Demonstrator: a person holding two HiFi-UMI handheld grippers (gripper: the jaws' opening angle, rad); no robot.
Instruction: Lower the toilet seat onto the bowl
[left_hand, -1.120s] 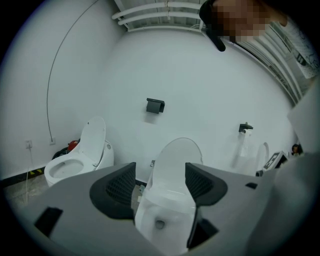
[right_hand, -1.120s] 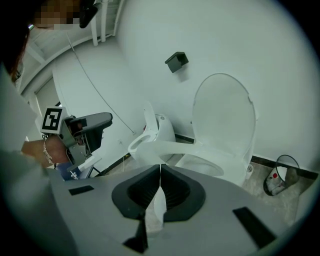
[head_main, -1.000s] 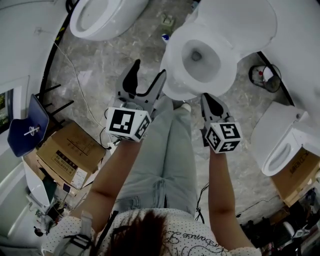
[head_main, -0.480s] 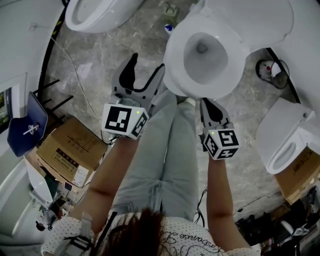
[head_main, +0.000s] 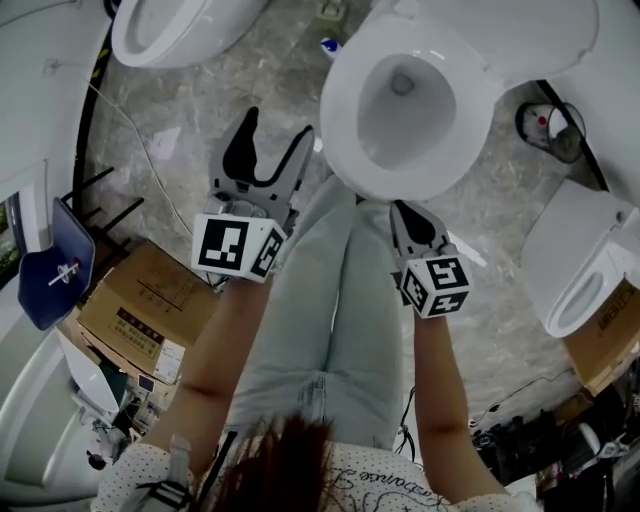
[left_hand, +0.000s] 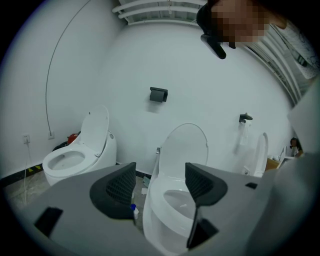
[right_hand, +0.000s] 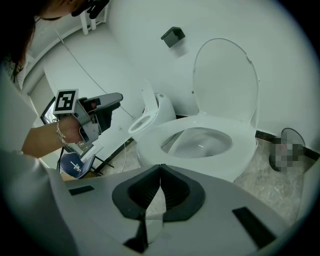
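Note:
The white toilet bowl (head_main: 405, 100) stands straight ahead, and its wide rim (right_hand: 200, 135) faces me. Behind the bowl the seat and lid (right_hand: 225, 80) stand upright against the wall; I cannot tell them apart. They also rise above the bowl in the left gripper view (left_hand: 182, 147). My left gripper (head_main: 278, 128) hangs left of the bowl's front edge, open and holding nothing (left_hand: 160, 185). My right gripper (head_main: 407, 208) is shut and holds nothing, with its tips just short of the front rim (right_hand: 160, 167). Neither gripper touches the toilet.
A second toilet (head_main: 175, 30) stands at the far left and a third (head_main: 580, 270) at the right. A cardboard box (head_main: 140, 310) and a blue chair (head_main: 50, 265) are on the left. A round bin (head_main: 550, 130) sits right of the bowl. The person's legs (head_main: 330, 290) are between the grippers.
The bowl has come closer, its front rim now nearly at the right gripper's tips. Both grippers shifted slightly left in the view; the left stays open, the right shut.

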